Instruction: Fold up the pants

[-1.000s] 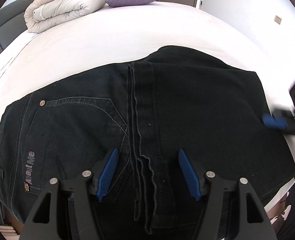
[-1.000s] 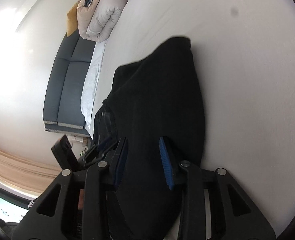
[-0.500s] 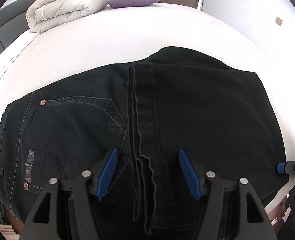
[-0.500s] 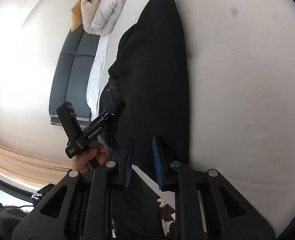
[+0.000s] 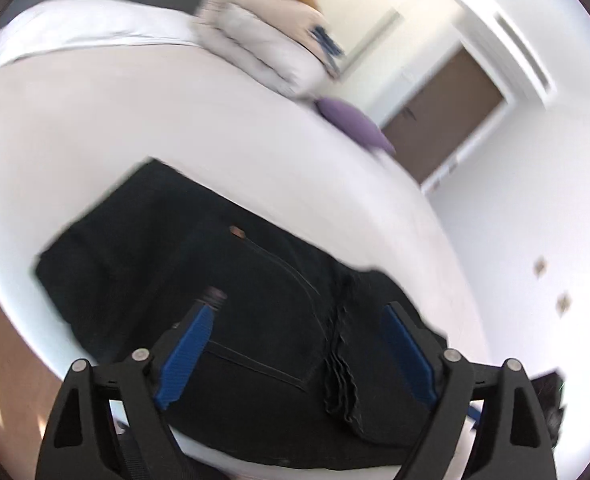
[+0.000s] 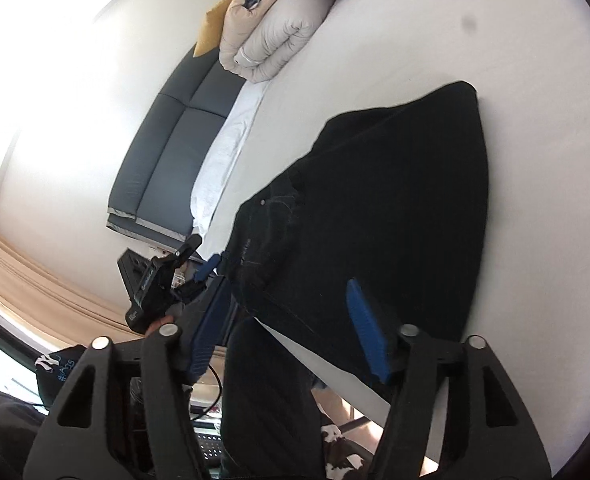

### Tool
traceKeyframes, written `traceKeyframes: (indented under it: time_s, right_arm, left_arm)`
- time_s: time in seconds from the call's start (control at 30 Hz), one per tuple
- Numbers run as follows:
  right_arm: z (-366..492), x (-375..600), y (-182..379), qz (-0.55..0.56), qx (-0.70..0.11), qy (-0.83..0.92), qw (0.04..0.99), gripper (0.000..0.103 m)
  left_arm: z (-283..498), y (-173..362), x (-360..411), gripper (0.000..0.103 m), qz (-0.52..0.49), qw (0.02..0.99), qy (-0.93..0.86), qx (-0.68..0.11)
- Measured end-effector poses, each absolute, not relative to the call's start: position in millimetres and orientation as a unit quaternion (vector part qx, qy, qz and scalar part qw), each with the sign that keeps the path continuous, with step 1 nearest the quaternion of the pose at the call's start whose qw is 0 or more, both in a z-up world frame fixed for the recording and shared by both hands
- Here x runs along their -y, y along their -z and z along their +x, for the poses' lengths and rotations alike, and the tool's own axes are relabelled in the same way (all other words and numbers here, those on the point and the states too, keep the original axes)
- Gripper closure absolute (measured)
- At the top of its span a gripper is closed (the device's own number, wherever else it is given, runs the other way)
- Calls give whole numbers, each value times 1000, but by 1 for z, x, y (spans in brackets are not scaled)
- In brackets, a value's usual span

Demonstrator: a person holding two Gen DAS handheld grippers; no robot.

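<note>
Where fingers [image 5: 187,350] gape — pants [image 5: 263,320] beneath, ungripped.

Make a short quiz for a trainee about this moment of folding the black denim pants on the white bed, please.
1. True or false: the left gripper is open above the black denim pants.
2. Multiple choice: the folded beige duvet lies A) on the pants, B) at the far end of the white bed, apart from the pants, C) on the floor.
3. Fill in: the right gripper is ____, with nothing between its blue finger pads.

Key: 1 true; 2 B; 3 open.
</note>
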State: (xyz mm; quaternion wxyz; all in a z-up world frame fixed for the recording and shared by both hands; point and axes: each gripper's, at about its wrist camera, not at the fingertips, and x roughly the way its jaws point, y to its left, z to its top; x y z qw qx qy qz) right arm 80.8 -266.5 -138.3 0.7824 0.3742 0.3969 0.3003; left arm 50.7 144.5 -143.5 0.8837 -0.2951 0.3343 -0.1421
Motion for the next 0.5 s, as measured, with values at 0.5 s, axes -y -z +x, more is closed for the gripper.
traceKeyframes:
  time_s: [0.5]
  right_arm:
    - [119, 246, 147, 435, -405, -319, 738, 40]
  left_arm:
    - [26, 233, -263, 15, -560, 776, 67, -282]
